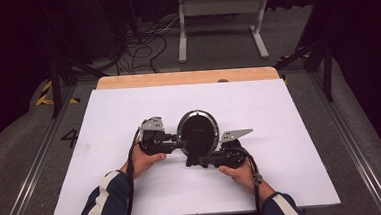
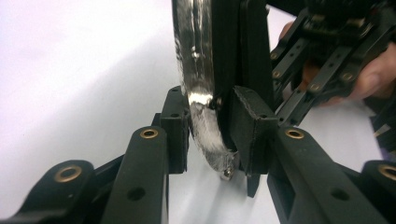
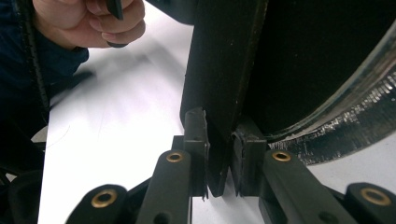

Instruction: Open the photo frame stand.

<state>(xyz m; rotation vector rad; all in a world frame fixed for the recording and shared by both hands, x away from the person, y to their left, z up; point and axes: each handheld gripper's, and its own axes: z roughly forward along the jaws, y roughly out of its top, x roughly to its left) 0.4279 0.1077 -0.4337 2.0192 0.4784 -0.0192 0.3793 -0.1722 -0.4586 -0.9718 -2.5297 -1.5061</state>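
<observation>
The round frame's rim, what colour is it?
Shiny silver around a black back; the round frame's rim shows best in the left gripper view.

The right gripper (image 3: pixel 218 154) rises from six o'clock, its jaws pinched on the flat black stand flap (image 3: pixel 224 70) of a round frame (image 3: pixel 327 60); the glittery silver rim (image 3: pixel 355 121) curves off toward three o'clock, and a hand (image 3: pixel 88 21) shows at eleven o'clock over the white table (image 3: pixel 116 130)
</observation>
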